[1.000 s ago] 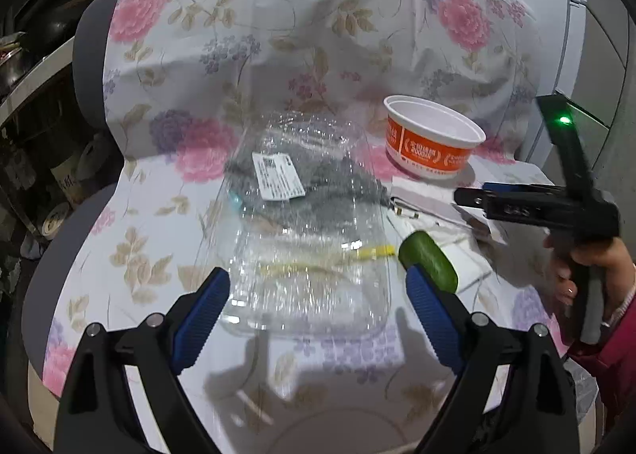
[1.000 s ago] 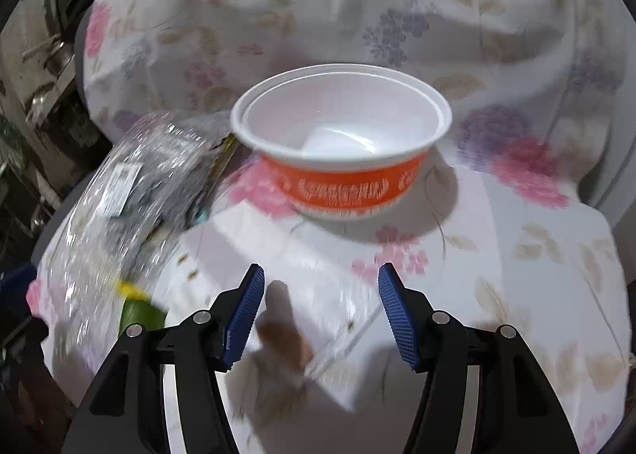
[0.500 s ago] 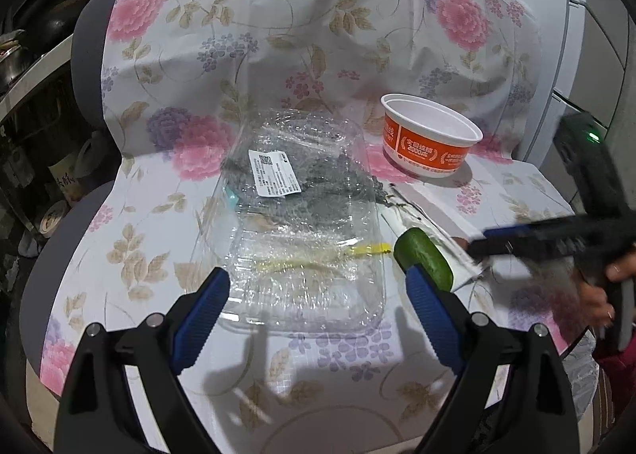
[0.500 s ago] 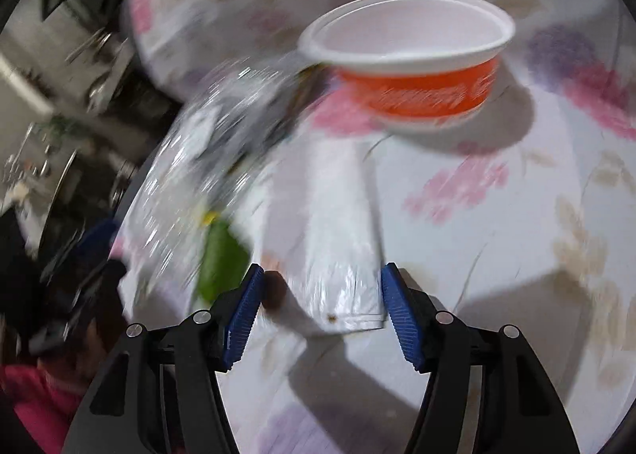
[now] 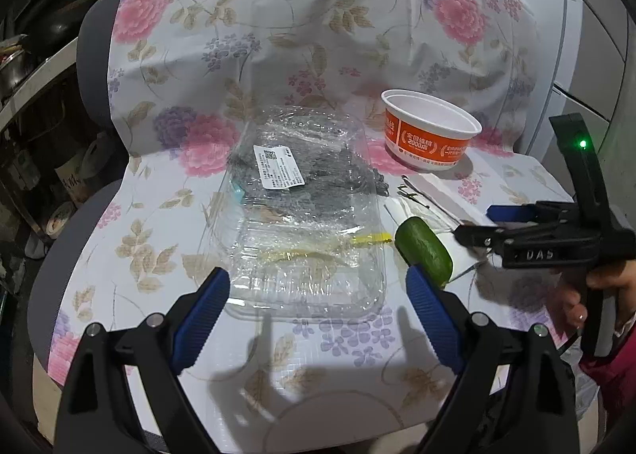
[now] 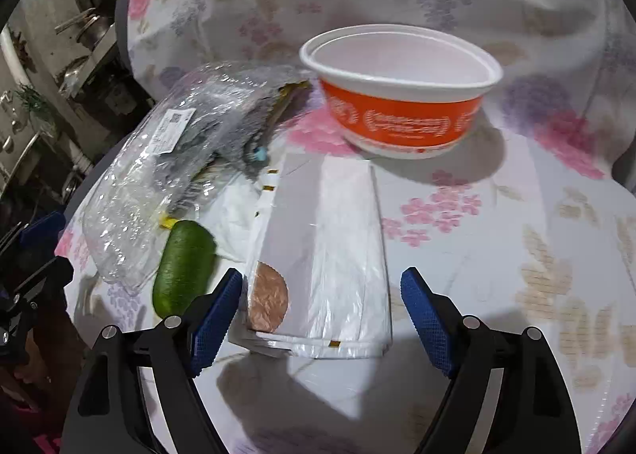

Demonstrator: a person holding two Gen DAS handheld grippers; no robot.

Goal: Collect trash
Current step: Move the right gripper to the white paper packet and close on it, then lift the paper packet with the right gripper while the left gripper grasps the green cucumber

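Right wrist view: right gripper [image 6: 320, 313], jaws just opened wide and empty, straddles near end of flat white plastic-and-paper bag [image 6: 322, 251] at floral-covered seat's [image 6: 516, 239] front edge, light, limp, slippery, so pinch that edge; left gripper [image 5: 318, 319] wide, empty.

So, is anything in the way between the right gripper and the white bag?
Nothing visible. The right gripper is open, its jaws just widened, and the white bag lies flat straight ahead. The cucumber lies off to the side, not between them.
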